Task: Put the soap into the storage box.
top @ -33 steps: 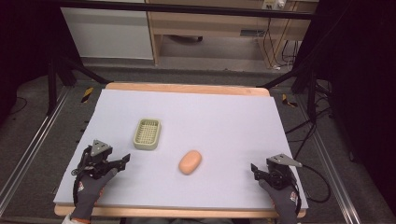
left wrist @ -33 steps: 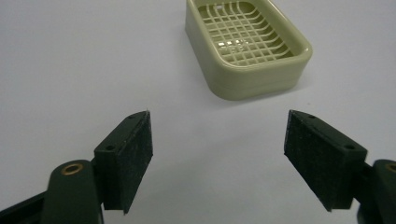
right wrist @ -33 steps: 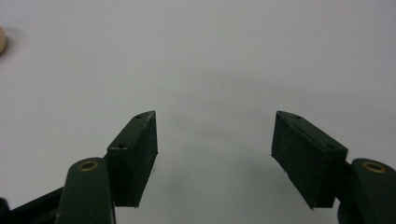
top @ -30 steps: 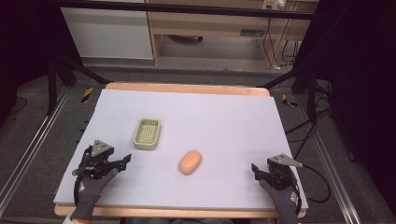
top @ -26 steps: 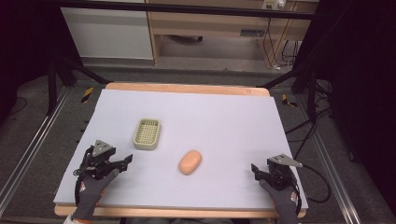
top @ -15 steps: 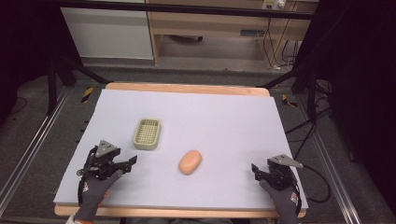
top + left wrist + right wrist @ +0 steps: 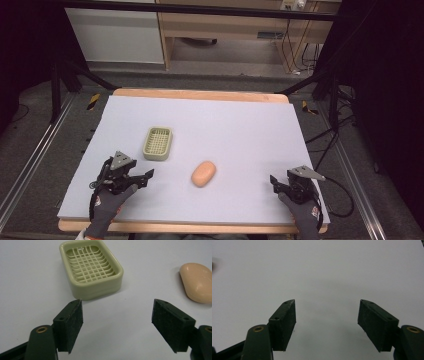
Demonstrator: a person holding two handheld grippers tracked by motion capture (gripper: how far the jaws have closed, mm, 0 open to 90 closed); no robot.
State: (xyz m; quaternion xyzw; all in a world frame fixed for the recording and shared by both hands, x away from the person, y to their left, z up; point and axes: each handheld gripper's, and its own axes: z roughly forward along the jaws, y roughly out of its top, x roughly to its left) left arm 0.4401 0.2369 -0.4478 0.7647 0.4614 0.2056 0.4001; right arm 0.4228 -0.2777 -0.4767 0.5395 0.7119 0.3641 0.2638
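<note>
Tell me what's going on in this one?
A person holds a gripper in each hand at a table. The left gripper, fingers open and empty, faces a soap dish with a peach soap bar lying beside it. The right gripper is open over bare tabletop. Nothing is grasped yet.

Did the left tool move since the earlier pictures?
Yes. In the high view the left tool has slid toward the bar of soap, along the near side of the soap dish, which stayed put.

Left gripper [image 7: 145, 176] gapes (nothing between its jaws); right gripper [image 7: 276, 181] likewise.
</note>
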